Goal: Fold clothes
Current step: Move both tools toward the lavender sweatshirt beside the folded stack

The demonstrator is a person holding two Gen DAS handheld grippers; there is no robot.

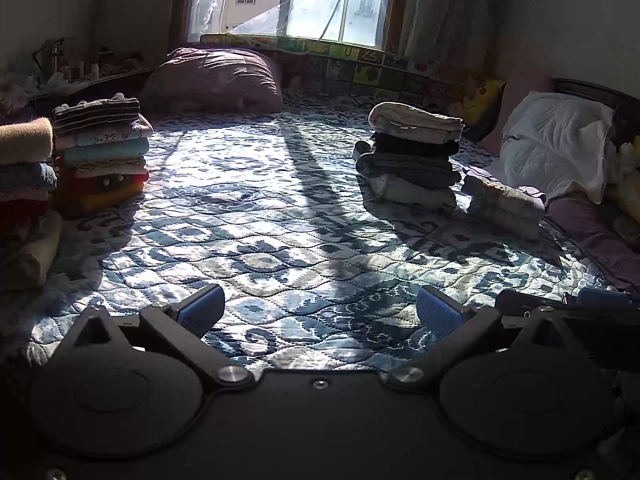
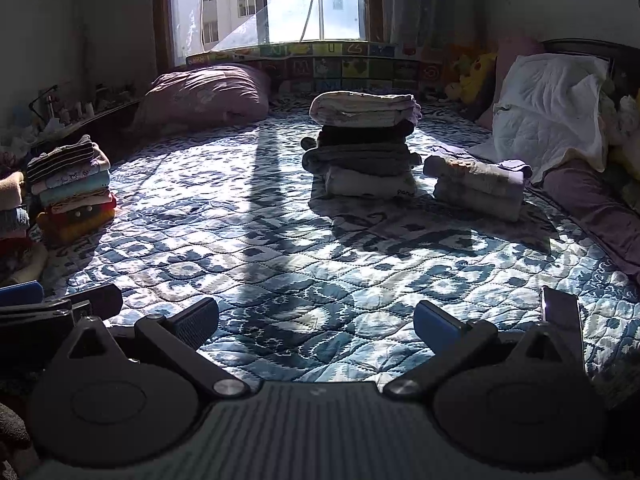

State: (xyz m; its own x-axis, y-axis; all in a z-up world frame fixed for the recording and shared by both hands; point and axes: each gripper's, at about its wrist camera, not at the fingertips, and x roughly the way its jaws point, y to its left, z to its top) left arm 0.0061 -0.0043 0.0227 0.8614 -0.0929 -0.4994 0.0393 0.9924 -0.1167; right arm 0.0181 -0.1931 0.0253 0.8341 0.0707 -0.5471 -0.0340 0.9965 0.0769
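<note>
Both grippers sit low over the bed, side by side, and neither has hold of anything. The left gripper [image 1: 320, 312] has its jaws spread wide with only the blue patterned quilt [image 1: 280, 240] between them, and the right gripper [image 2: 316, 322] is the same, released with bare quilt in the gap. All the clothes are already folded and stacked well ahead of the jaws. Ahead and a bit to the right of the left jaws, more or less straight ahead of the right ones, there's a tall stack of folded clothes [image 2: 362, 144] with a pale piece on top and dark grey ones under it. Just beside it on the right is a shorter lavender pile [image 2: 478, 184]. Way off to the left of both sets of jaws sits a colourful stack [image 1: 102, 148] with a striped item on top, and right next to that another pile [image 1: 24, 200] at the frame edge, too dark to sort out properly. Farther back, beyond the stacks, a pink duvet bundle [image 1: 216, 80] lies under the window [image 1: 288, 0], and a white blanket [image 2: 548, 108] is heaped at the far right. There's a dark flat thing, maybe a phone [image 2: 562, 316], just right of the right jaws.
</note>
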